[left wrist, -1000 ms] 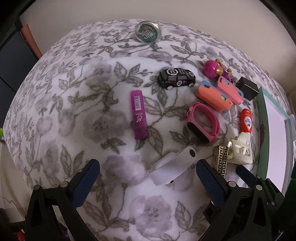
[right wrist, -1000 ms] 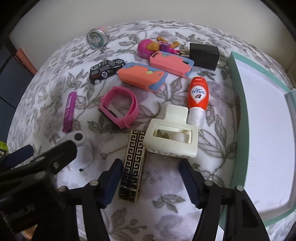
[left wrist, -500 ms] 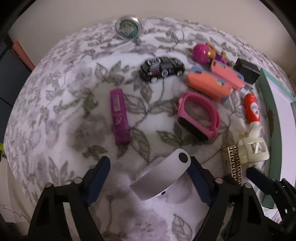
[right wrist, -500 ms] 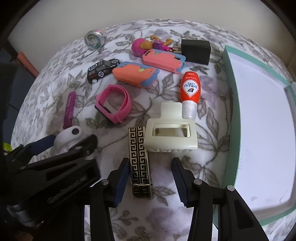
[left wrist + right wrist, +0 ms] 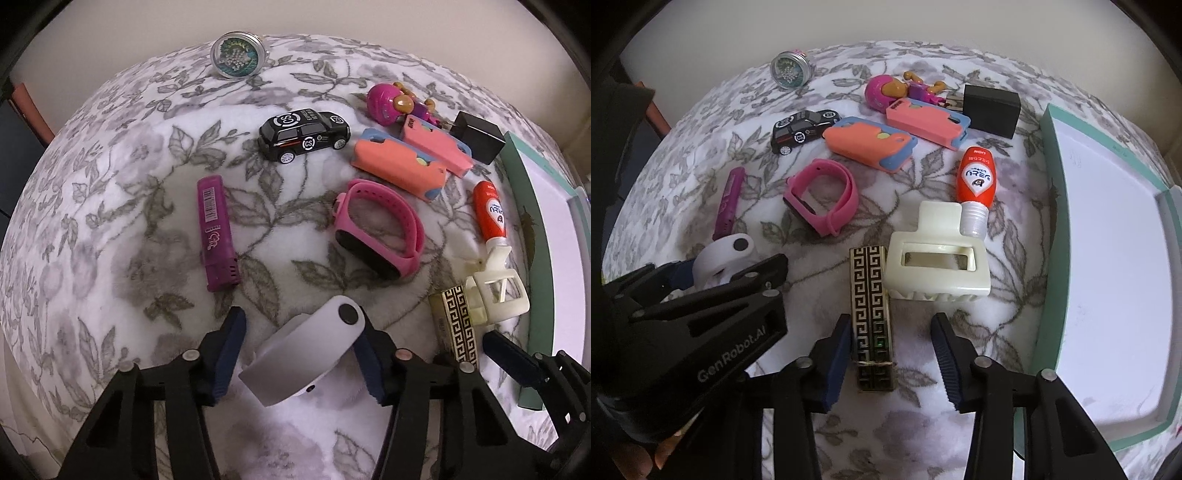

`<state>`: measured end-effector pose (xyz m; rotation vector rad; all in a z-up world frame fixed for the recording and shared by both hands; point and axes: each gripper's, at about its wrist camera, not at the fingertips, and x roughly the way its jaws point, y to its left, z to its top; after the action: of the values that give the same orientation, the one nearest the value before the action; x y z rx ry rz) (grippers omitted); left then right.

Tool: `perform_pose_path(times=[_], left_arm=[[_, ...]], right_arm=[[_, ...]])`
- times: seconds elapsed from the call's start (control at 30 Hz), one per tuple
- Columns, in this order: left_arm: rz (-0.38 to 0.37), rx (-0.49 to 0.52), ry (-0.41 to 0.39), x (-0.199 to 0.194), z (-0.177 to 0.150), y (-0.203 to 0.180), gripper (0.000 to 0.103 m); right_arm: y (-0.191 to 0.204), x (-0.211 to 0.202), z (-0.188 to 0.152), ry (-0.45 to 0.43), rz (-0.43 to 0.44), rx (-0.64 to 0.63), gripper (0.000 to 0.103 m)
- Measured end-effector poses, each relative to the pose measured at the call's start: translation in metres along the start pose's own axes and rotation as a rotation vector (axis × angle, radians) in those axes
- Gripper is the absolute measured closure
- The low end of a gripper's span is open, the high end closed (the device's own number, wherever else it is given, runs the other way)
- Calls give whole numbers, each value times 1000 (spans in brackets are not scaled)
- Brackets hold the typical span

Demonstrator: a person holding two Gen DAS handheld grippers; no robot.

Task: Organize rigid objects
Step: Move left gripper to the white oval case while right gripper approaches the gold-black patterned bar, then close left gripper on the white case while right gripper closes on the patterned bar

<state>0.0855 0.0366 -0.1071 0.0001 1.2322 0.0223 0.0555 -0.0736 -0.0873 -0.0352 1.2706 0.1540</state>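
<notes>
Over a floral-blanketed bed, the left gripper is closing around a white curved band and the right gripper around a gold patterned bar, neither clamped yet; each should centre before squeezing.

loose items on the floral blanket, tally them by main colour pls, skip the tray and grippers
Pink or magenta: 3 (wristband, lighter, doll)
Coral: 2 (phone cases)
Black: 2 (toy car, charger)
White or cream: 2 (white strap, hair claw)
Orange: 1 (bottle)
Gold-black: 1 (patterned lighter)
Silver: 1 (round tin)
Total: 12
</notes>
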Motion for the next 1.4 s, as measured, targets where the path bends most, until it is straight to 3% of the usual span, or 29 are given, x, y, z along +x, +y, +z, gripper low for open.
perform_pose_path(times=[0.17, 0.4, 0.47, 0.9, 1.2, 1.4], left_arm=[[0, 1, -1, -2, -3, -1, 49], [2, 0, 18, -7, -10, -2, 50], [-1, -4, 22, -9, -11, -1, 68], [-9, -51, 27, -26, -13, 13, 69], [-77, -111, -99, -77, -2, 23, 69], [-131, -117, -149, -102, 8, 10, 69]], right_arm=[[2, -3, -5, 5, -22, -18, 73], [-6, -9, -12, 14, 6, 10, 78], [-9, -11, -14, 19, 23, 24, 79], [-28, -22, -18, 10, 115, 94, 81], [-39, -55, -11, -82, 163, 135, 81], [-51, -70, -4, -133, 172, 177, 81]])
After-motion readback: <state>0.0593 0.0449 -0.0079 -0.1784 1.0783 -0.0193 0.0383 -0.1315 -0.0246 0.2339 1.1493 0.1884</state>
